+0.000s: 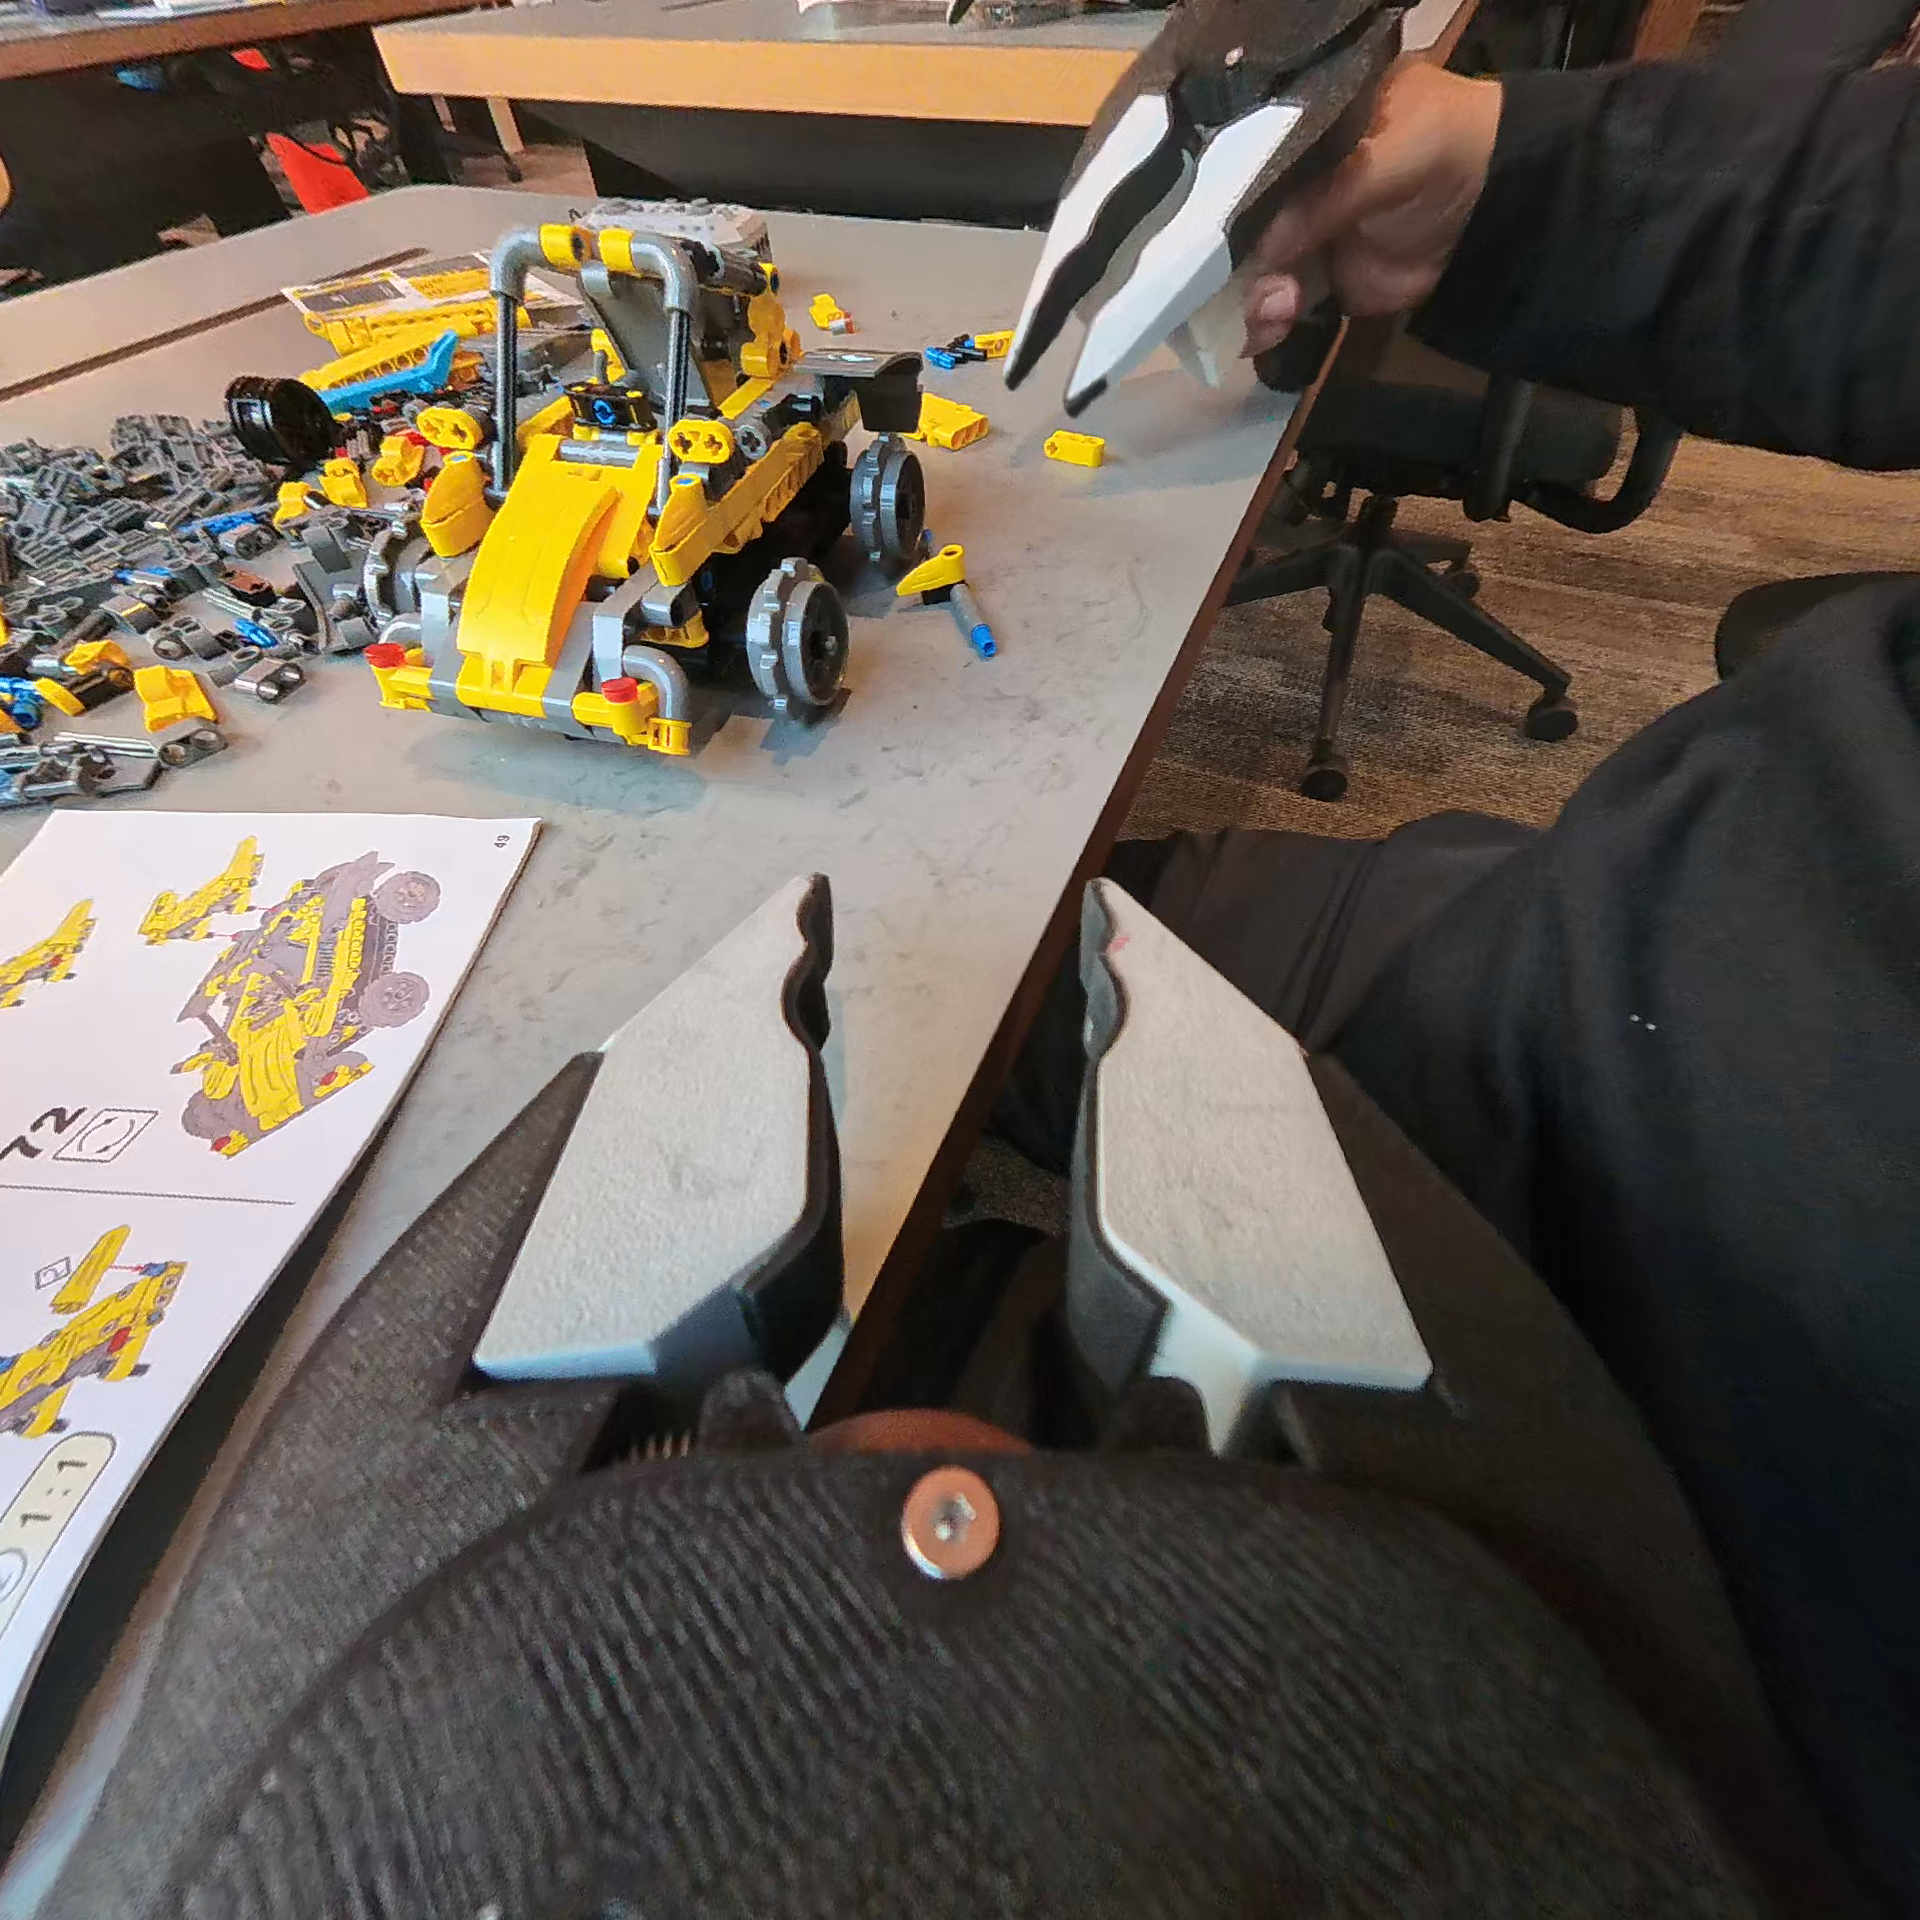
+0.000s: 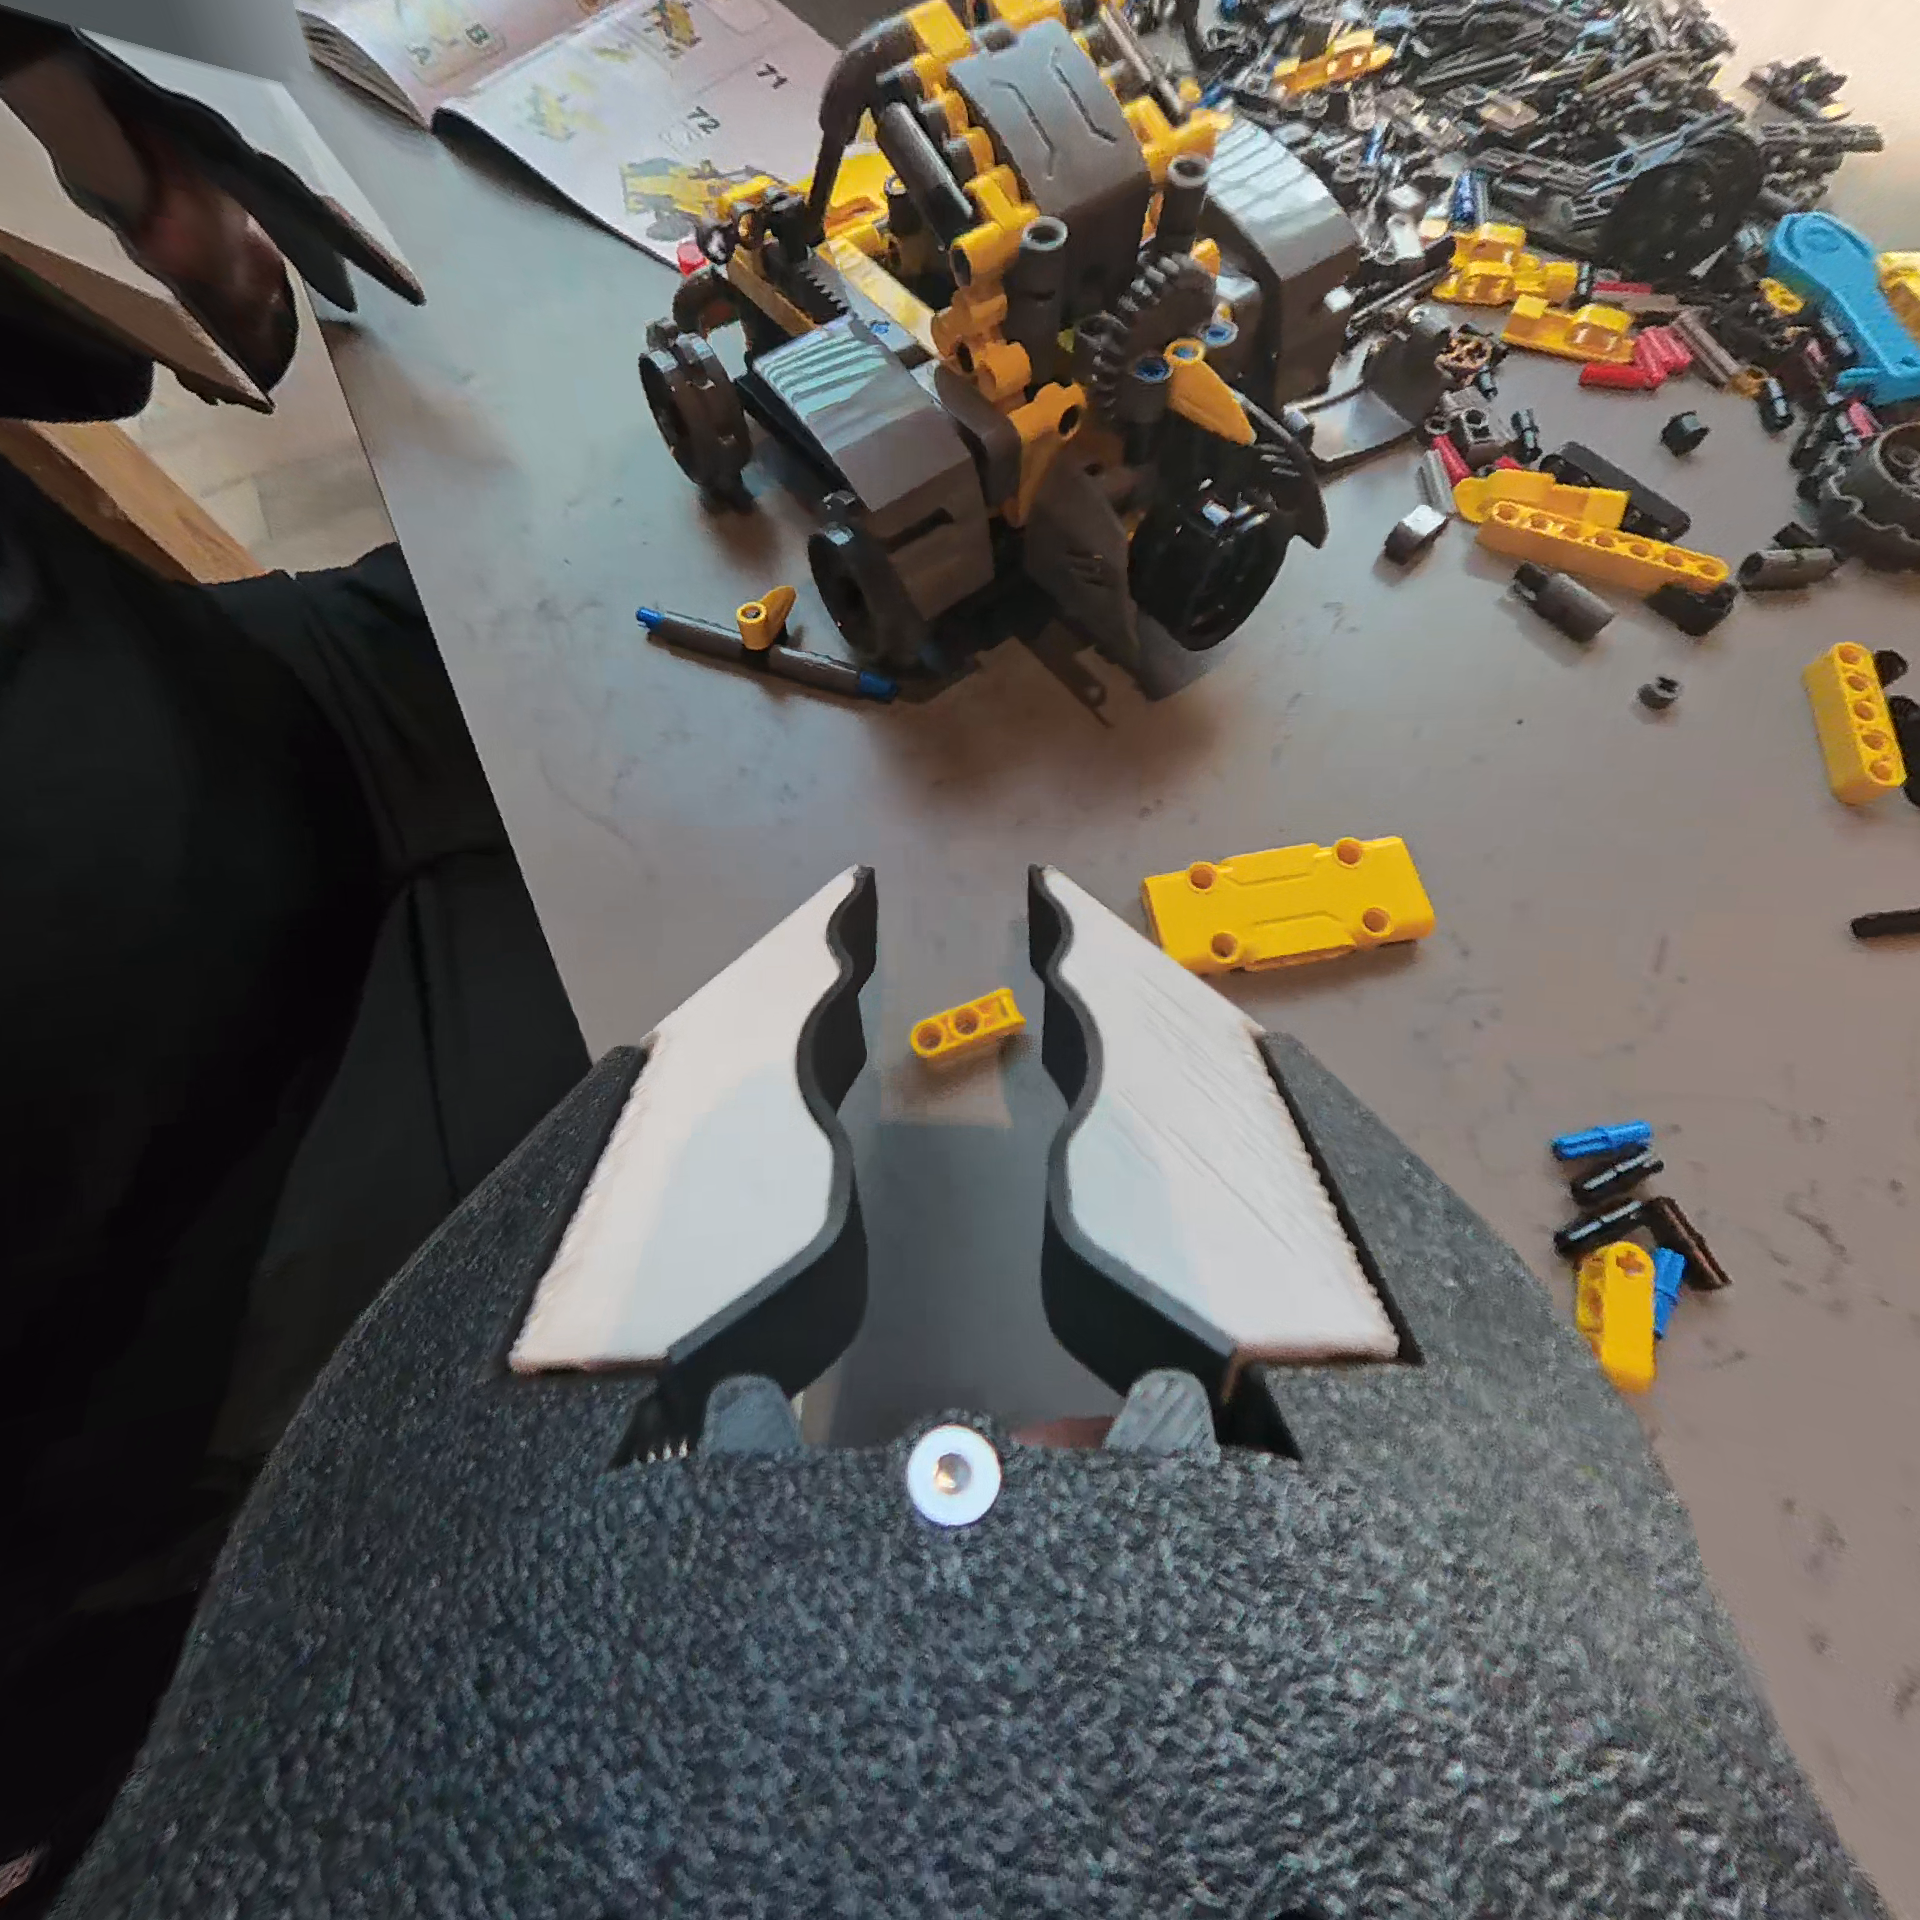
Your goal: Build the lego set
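A small yellow brick (image 2: pixel 966 1023) lies on the grey table (image 2: pixel 1195 748) near its edge, right under the right gripper (image 2: pixel 951 883), whose fingers (image 2: pixel 727 1122) are spread apart and empty. The left gripper (image 1: pixel 956 894) hovers over the table edge, fingers apart, empty, beside an instruction booklet (image 1: pixel 208 1039). A yellow toy car (image 1: pixel 623 520) stands farther in.

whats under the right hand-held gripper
Under the open right hand-held gripper, a small yellow two-hole piece lies on the grey table, showing in the gap between its fingers, untouched. The table beneath the gripper body is covered from view.
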Available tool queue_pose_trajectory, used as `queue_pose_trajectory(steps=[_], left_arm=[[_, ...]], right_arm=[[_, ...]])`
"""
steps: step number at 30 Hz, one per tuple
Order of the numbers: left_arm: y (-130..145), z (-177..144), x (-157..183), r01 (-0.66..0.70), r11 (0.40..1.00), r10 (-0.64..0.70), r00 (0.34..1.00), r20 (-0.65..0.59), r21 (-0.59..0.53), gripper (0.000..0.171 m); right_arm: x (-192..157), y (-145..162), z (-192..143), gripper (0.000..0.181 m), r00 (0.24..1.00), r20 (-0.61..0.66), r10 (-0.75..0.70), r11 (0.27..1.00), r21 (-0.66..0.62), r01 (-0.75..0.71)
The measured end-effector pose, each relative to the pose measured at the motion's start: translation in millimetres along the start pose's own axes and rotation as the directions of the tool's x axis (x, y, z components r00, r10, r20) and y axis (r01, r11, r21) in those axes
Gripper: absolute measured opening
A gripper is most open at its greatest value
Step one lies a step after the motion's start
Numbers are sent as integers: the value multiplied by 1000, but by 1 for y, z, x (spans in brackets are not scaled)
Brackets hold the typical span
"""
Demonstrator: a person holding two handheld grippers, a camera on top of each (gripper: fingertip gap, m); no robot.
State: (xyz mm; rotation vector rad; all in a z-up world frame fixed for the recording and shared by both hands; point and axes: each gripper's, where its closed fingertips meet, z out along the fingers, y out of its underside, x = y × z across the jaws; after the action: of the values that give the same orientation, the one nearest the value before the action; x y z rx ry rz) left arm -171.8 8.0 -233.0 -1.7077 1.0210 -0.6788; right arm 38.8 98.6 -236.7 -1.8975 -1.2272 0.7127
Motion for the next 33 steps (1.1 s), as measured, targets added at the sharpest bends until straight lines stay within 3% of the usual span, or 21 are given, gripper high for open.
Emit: queue_pose_trajectory(steps=[8,14,18,27,33], left_arm=[[-2,-4,-3,-2,1000,1,1000,19,4,45],[-5,-7,-7,4,1000,-4,999,34,12,45],[-4,-4,-8,14,1000,-14,999,34,6,45],[0,3,-2,-14,1000,15,999,38,-26,45],[1,4,0,-30,999,31,999,39,-36,45]], right_arm=[[60,-13,-2,36,978,-209,15,998,-50,-26],[108,-1,-47,32,935,-349,68,993,-72,-99],[112,21,-68,4,936,-326,136,982,-82,-171],[115,49,-62,19,933,-315,173,958,-167,-234],[118,61,-56,8,935,-303,184,945,-208,-253]])
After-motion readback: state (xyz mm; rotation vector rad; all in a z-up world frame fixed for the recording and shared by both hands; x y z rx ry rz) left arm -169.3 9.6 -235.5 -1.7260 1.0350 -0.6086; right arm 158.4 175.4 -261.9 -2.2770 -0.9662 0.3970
